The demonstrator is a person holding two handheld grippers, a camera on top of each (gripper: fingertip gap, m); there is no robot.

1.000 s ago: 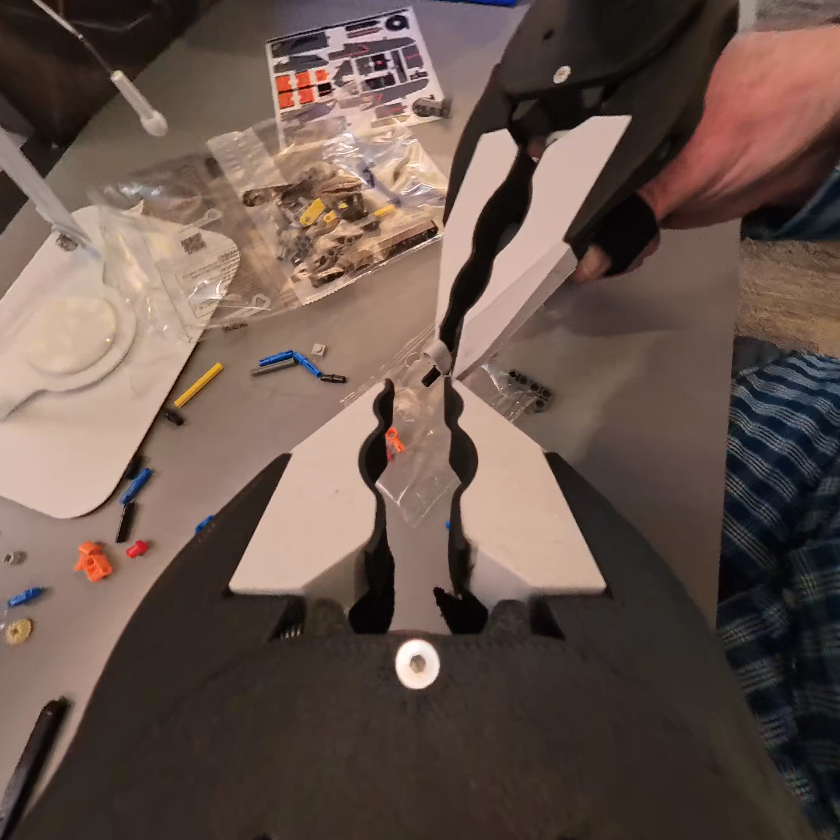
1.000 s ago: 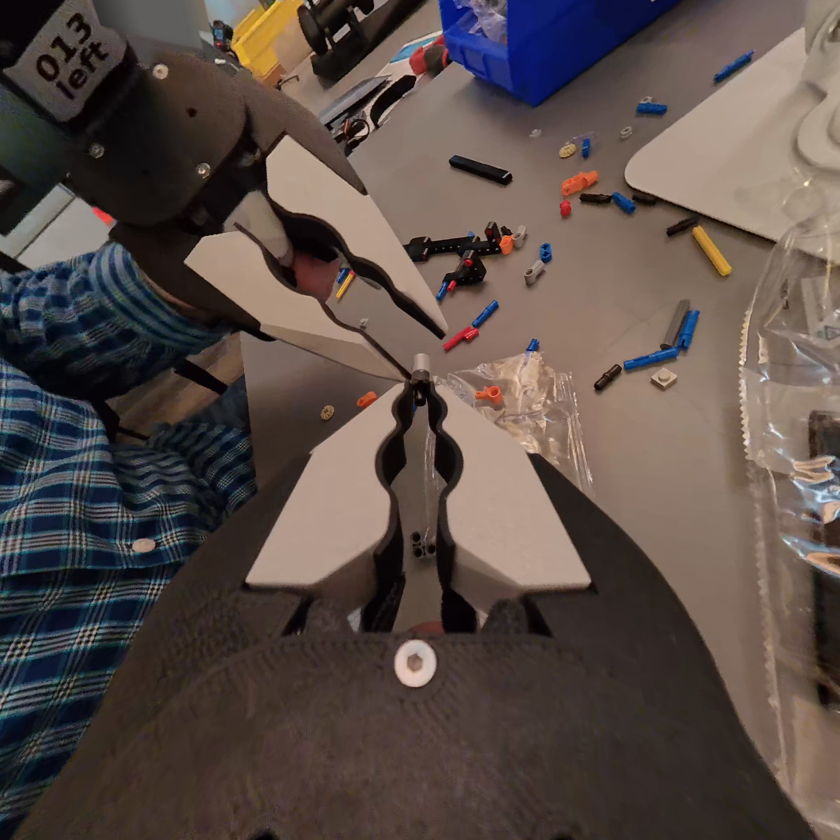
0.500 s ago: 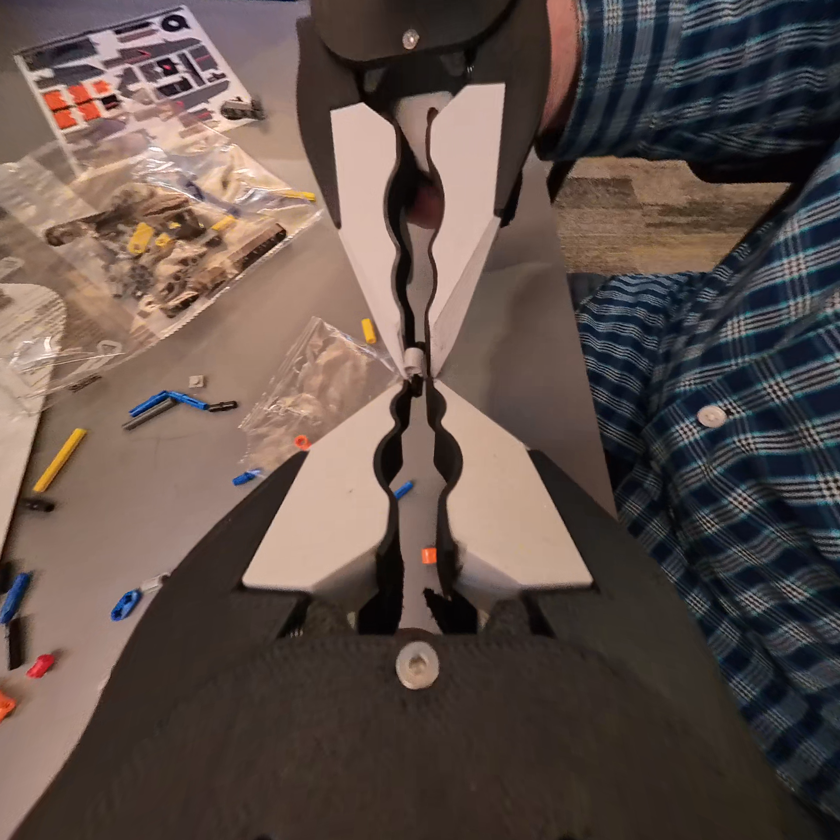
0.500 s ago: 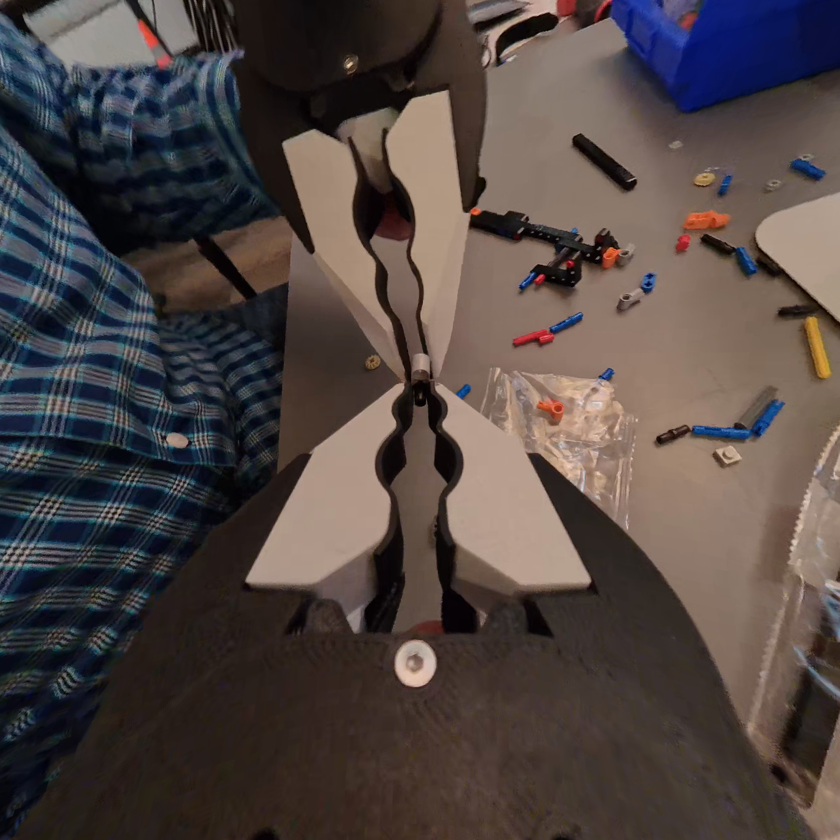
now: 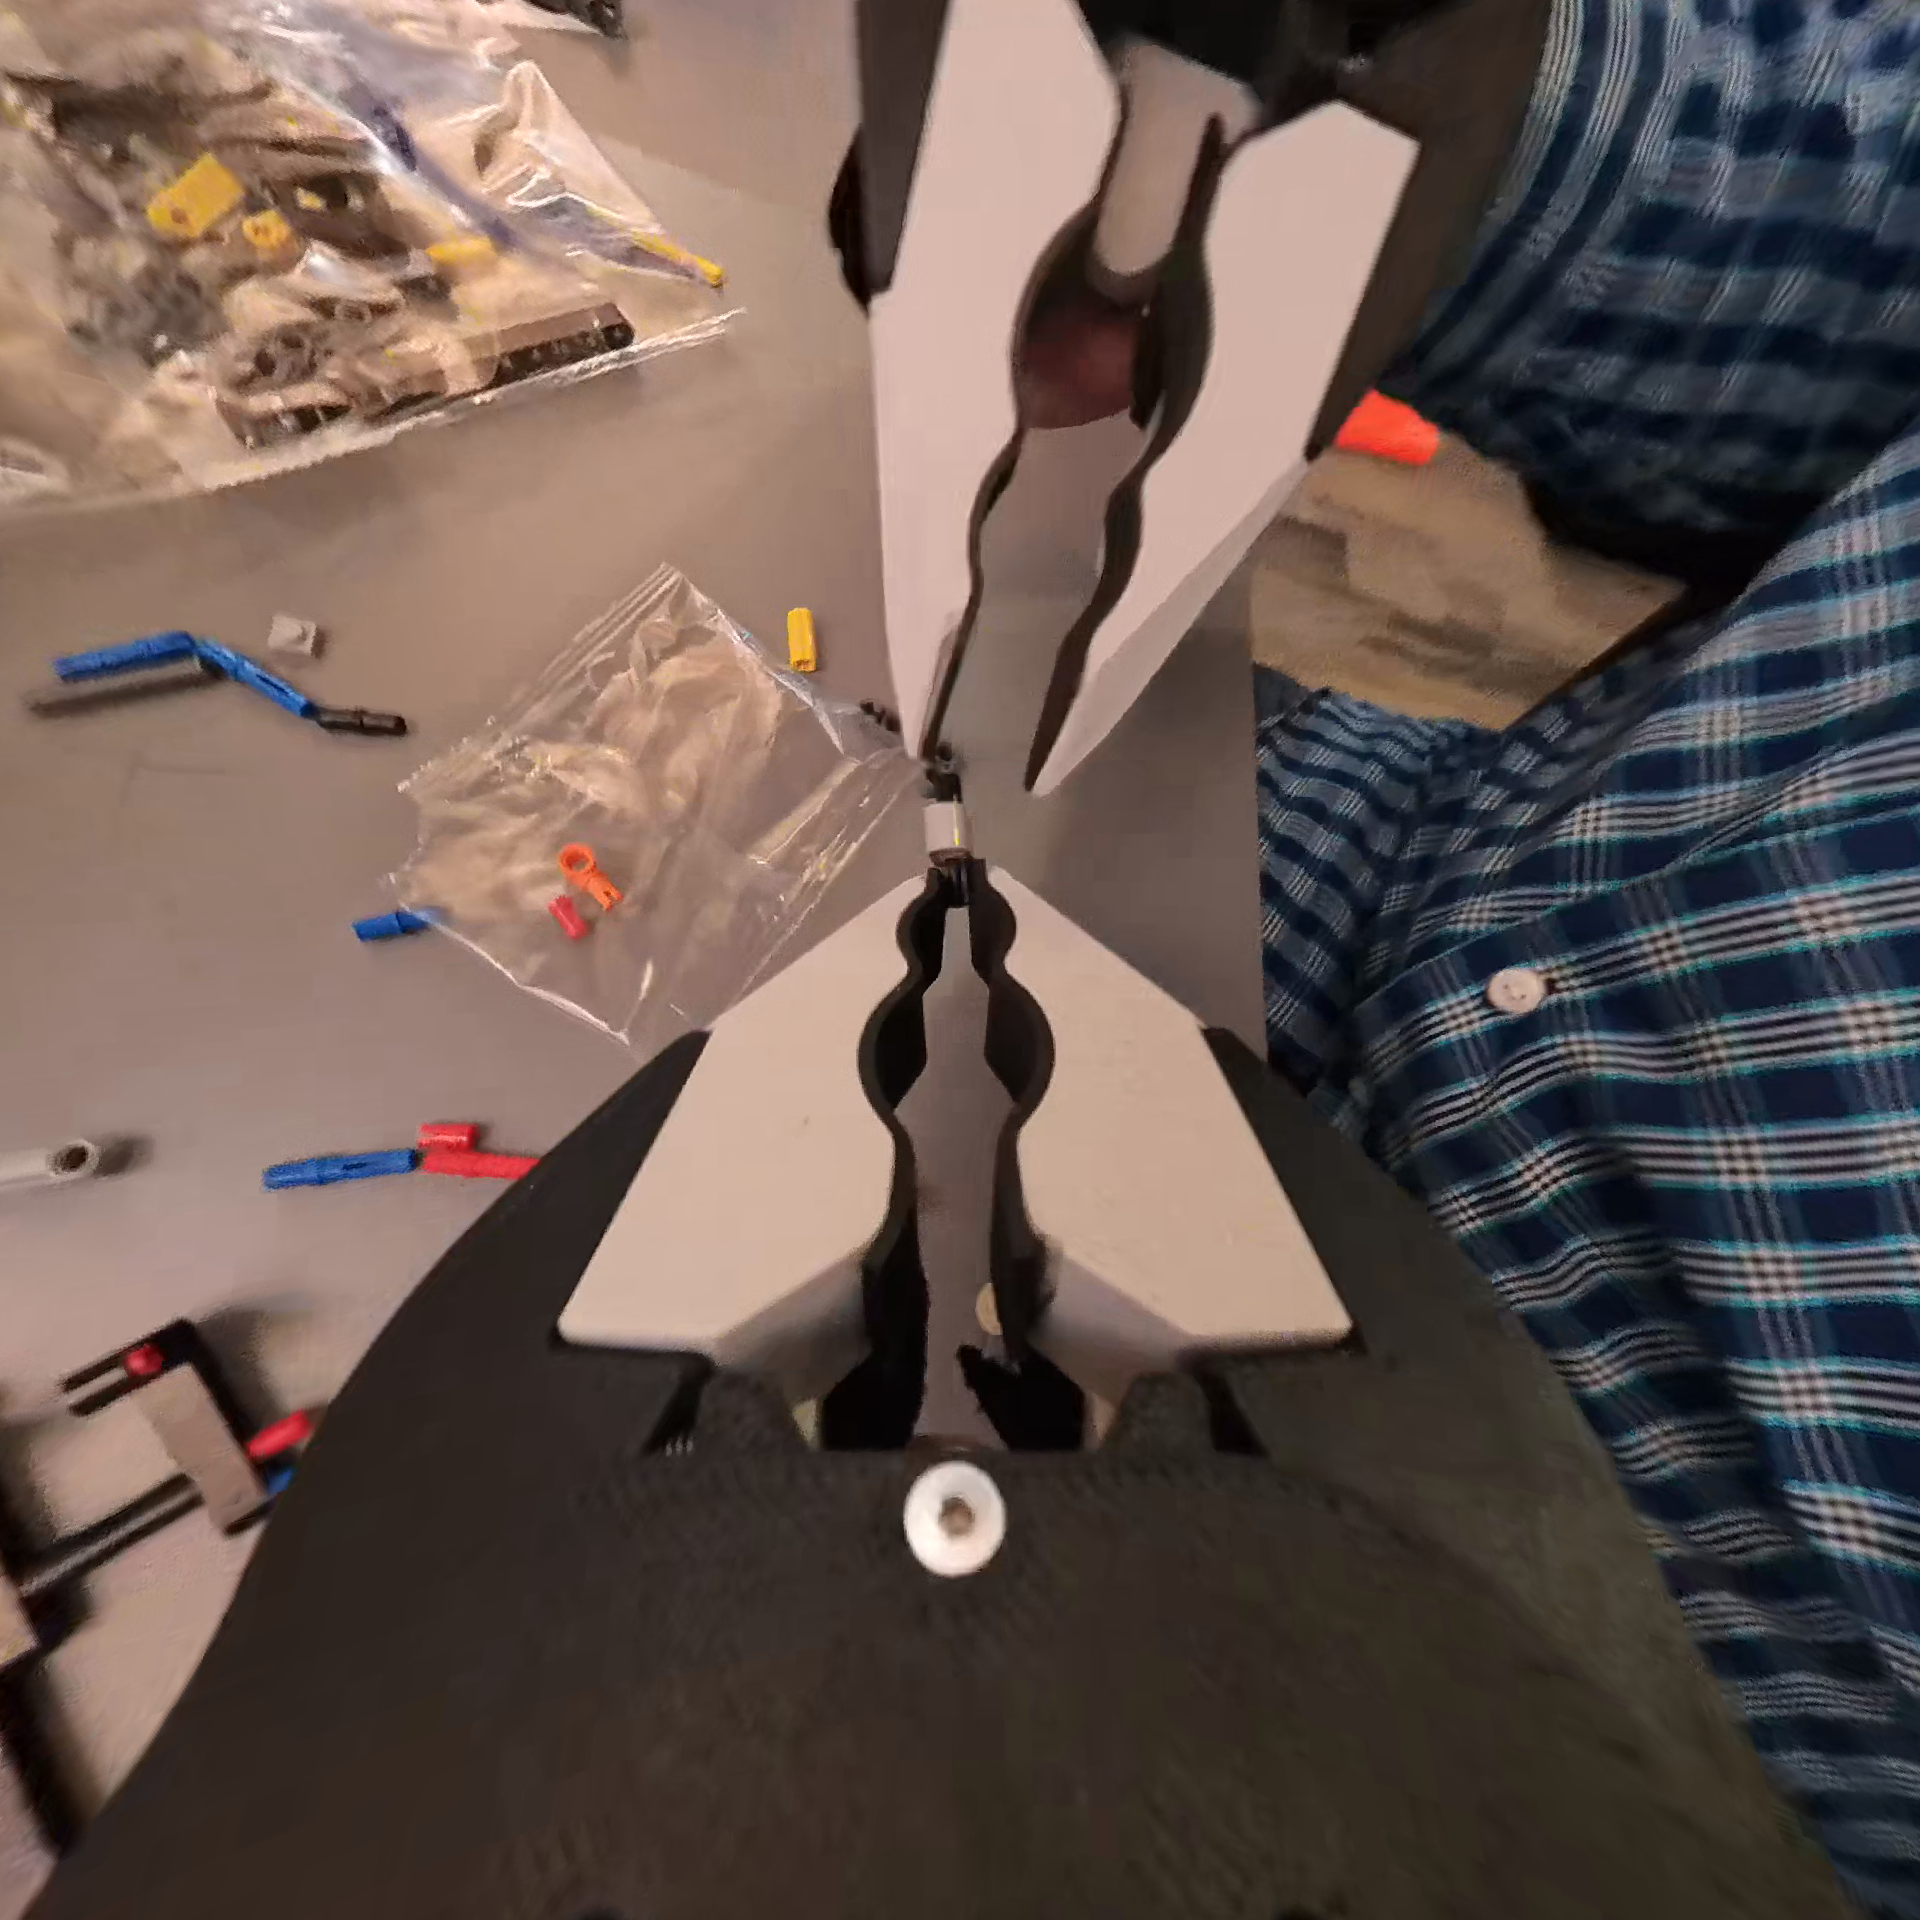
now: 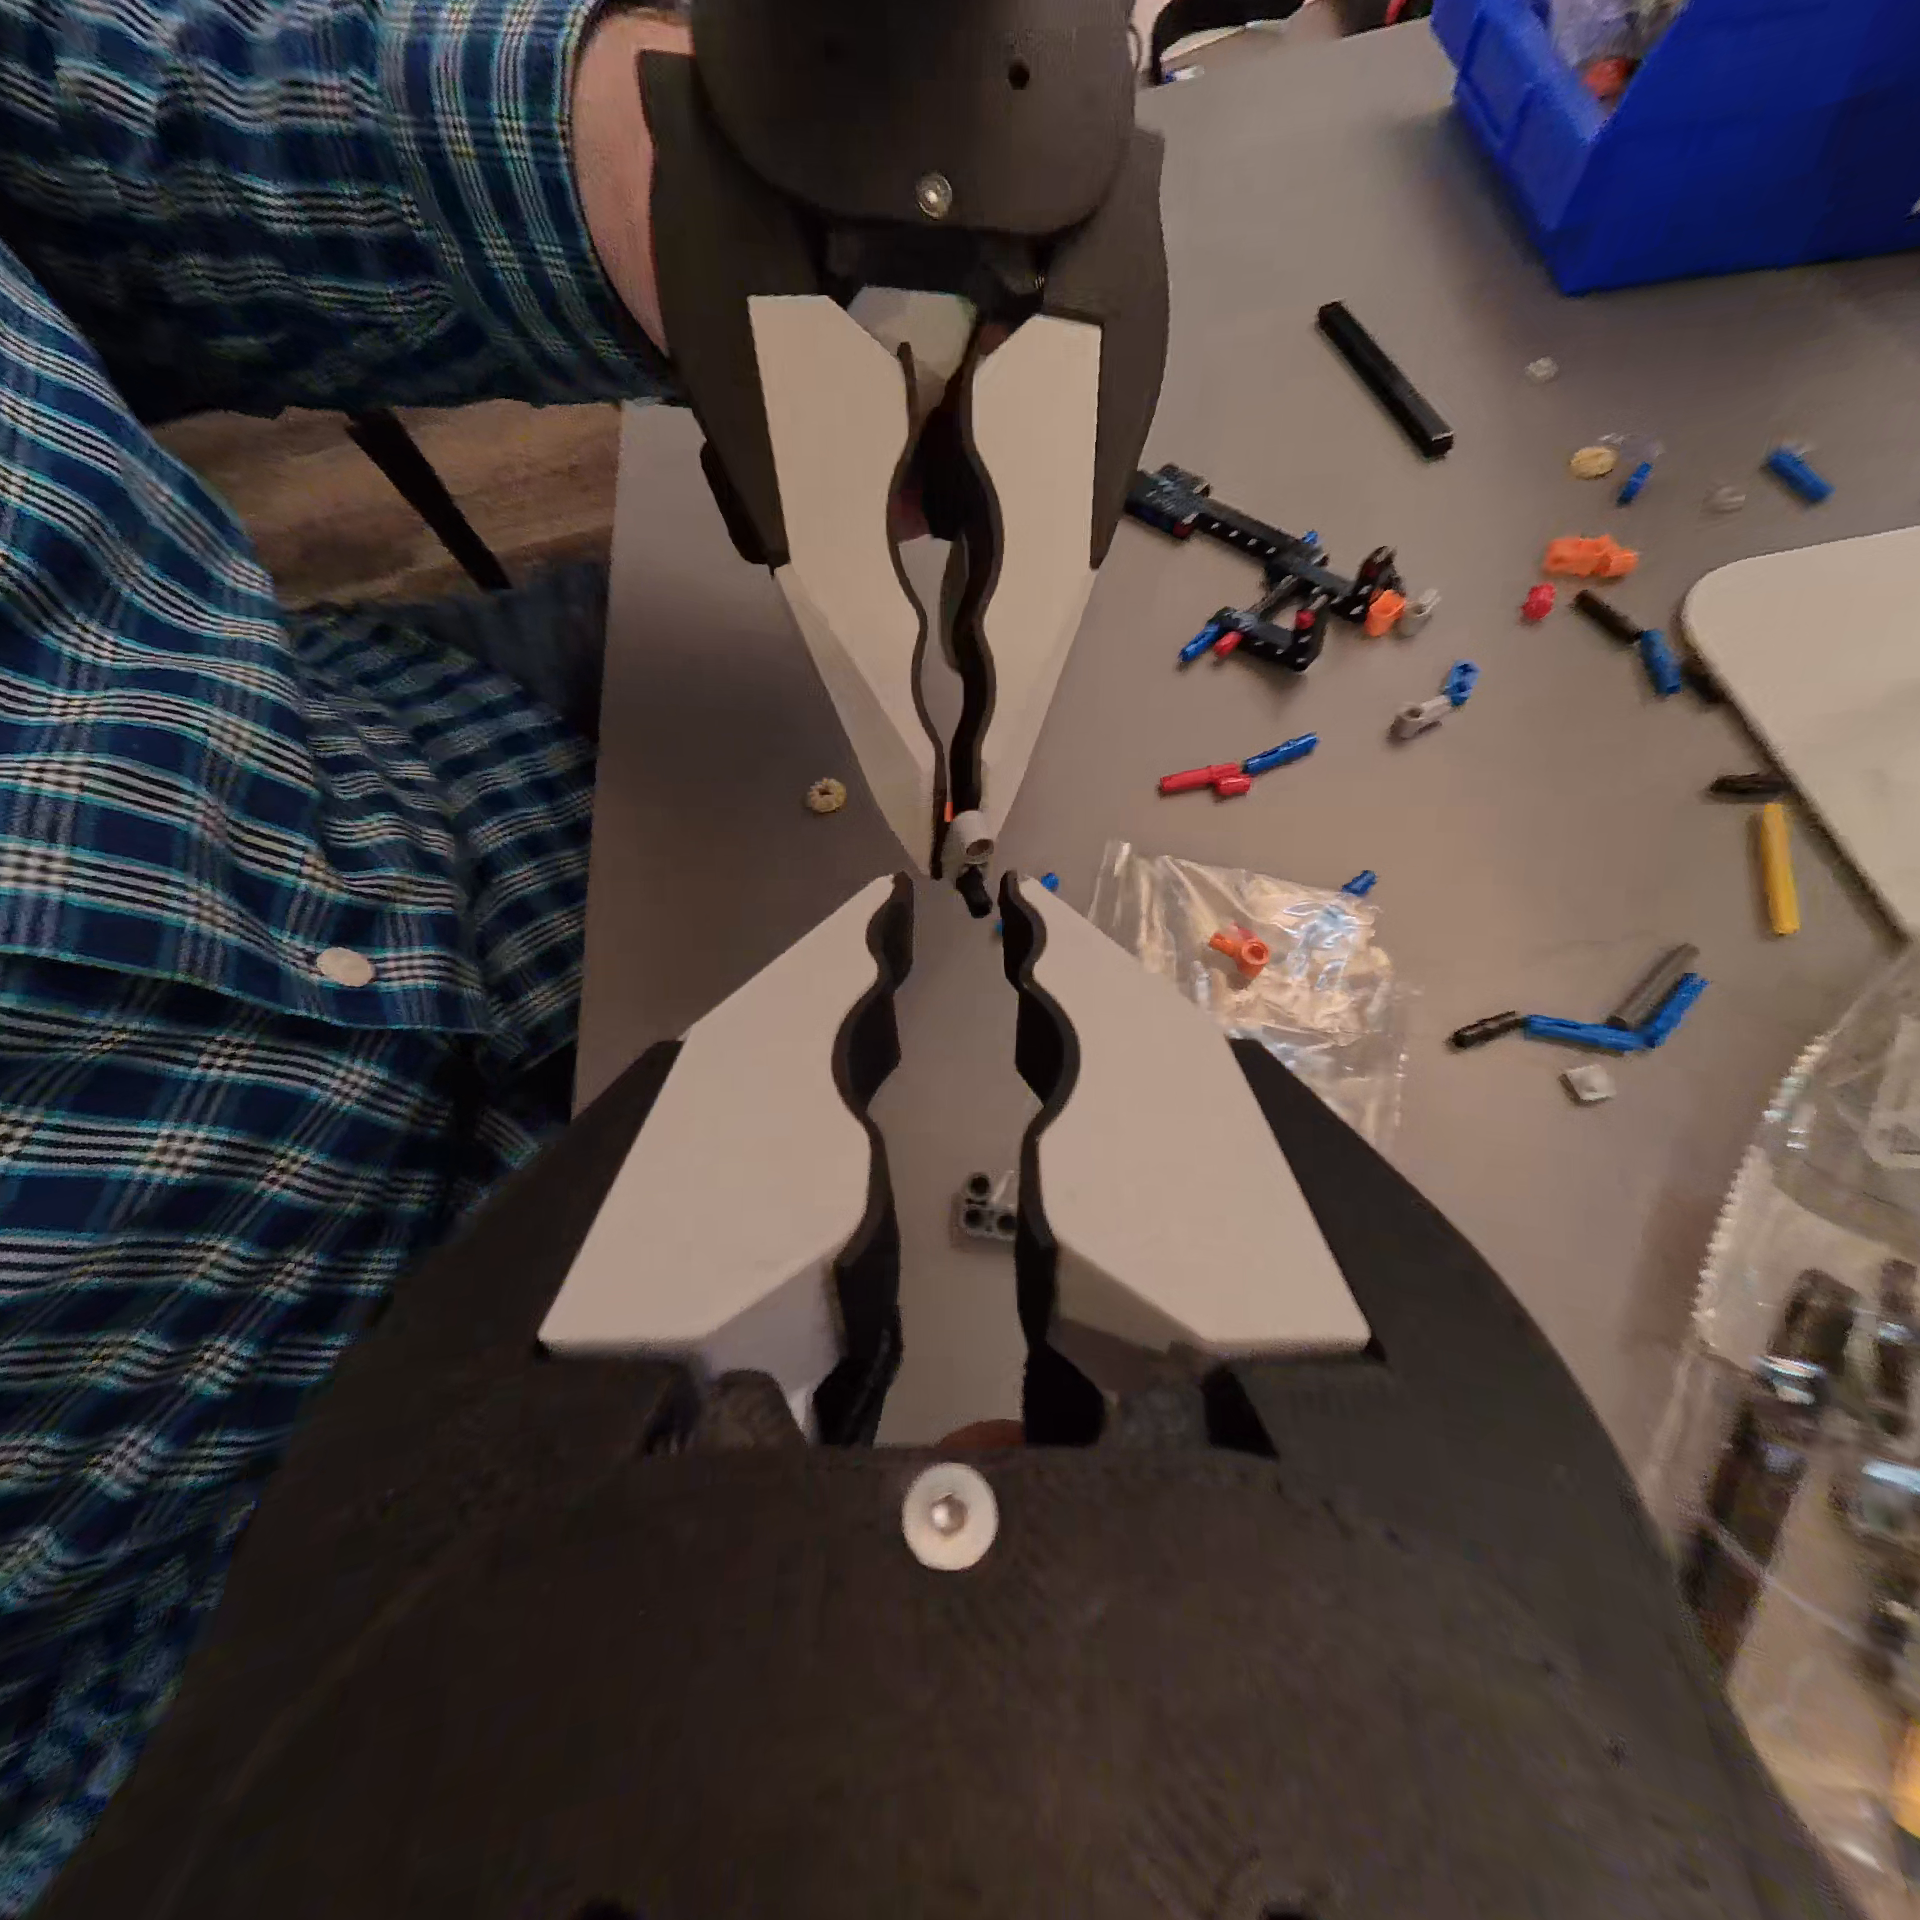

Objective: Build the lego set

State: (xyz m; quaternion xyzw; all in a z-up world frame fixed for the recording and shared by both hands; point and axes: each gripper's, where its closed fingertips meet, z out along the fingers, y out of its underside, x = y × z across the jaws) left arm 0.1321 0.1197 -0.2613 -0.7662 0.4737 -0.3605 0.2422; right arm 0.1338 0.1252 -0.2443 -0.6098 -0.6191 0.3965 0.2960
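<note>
My left gripper (image 5: pixel 951 891) is shut on a small grey connector (image 5: pixel 943 828) with a black pin (image 5: pixel 941 774) sticking out of its far end, held above the grey table (image 5: pixel 208 987). My right gripper (image 6: pixel 956 883) is open, with its tips on either side of the black pin (image 6: pixel 975 894) and not pinching it. In the right wrist view my left gripper (image 6: pixel 961 854) comes down from above with the grey connector (image 6: pixel 971 836) at its tips. In the left wrist view my right gripper (image 5: pixel 982 764) shows its jaws parted.
A small clear bag (image 5: pixel 644 790) with an orange piece lies under the grippers. A large bag of parts (image 5: pixel 312 260), a black partial assembly (image 6: pixel 1278 592), a blue bin (image 6: pixel 1683 135), a white board (image 6: pixel 1818 675) and loose pins lie around. A plaid shirt (image 5: pixel 1610 935) is close by. Both grippers' tips are close together, under 4 cm apart. Left tips and right tips are each some 20 cm from the black partial assembly (image 6: pixel 1278 592). It turns up in the left wrist view (image 5: pixel 78 1575) as well.
Both grippers were shut on the grey connector and pin half a second ago. My right gripper has opened and let go; the left one still holds the piece.
</note>
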